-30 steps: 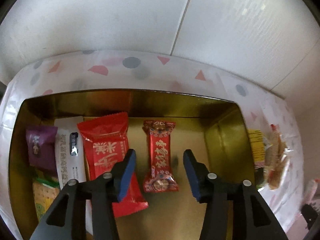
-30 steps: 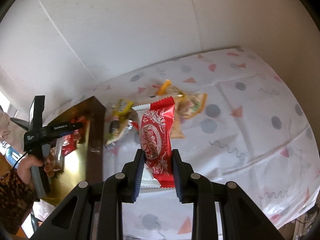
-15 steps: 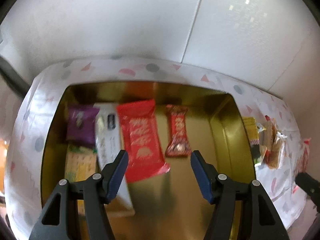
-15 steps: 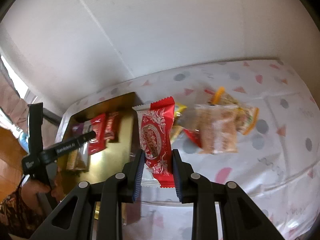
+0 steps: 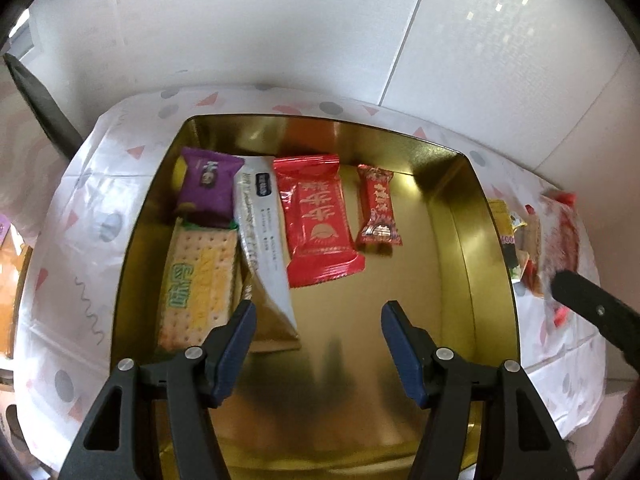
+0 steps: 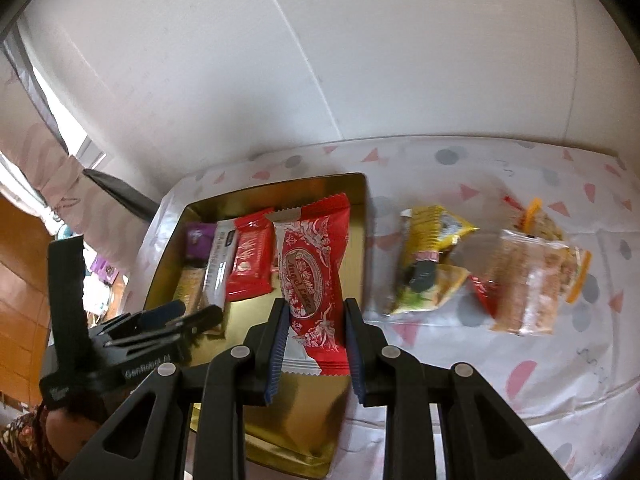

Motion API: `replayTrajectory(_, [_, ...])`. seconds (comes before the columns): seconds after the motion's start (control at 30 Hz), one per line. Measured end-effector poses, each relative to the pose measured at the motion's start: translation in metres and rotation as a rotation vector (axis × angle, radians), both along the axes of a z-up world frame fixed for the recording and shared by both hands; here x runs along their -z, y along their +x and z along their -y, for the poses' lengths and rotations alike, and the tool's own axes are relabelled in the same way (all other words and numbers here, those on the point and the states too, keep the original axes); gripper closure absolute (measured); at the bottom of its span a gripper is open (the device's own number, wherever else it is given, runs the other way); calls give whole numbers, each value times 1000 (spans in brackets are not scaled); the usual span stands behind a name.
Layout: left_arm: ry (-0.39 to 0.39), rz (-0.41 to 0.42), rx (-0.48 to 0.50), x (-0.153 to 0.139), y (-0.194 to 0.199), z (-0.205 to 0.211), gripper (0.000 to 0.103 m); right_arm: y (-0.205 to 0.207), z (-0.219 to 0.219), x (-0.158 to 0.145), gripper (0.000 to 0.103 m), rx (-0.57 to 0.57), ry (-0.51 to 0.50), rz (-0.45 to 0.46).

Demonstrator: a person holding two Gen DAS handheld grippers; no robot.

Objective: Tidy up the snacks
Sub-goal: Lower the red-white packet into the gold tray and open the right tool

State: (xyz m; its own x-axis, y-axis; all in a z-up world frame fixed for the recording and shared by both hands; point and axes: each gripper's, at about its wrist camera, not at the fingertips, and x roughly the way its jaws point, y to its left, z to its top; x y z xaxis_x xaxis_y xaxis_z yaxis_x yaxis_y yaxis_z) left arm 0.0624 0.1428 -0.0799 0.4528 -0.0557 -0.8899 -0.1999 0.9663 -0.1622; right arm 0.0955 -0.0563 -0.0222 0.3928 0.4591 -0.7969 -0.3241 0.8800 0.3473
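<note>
Comparing with a second ago, the right claw (image 6: 314, 344), clamped on a red-and-white snack packet (image 6: 312, 276), has swung from over the loose pile (image 6: 480, 276) on the desk (image 6: 560, 360) to above the gold tin (image 5: 472, 264). The left claw (image 5: 316, 344) has pulled back from the tin's small red candy (image 5: 378, 210); its jaws have just been opening and stand apart, empty. The pile beside the tin is blurred, its wrappers hard to tell apart. The packet hides part of the tin's floor. Inside the tin lie a purple packet (image 5: 208, 186), a cracker pack (image 5: 198, 280), a white sachet (image 5: 262, 236), a big red packet (image 5: 318, 220) and the candy.
</note>
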Motion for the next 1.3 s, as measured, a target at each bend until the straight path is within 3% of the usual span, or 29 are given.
replayTrajectory(1.3, [36, 18, -58, -17, -55, -36, 33, 85, -94, 56, 75, -27, -246, -60])
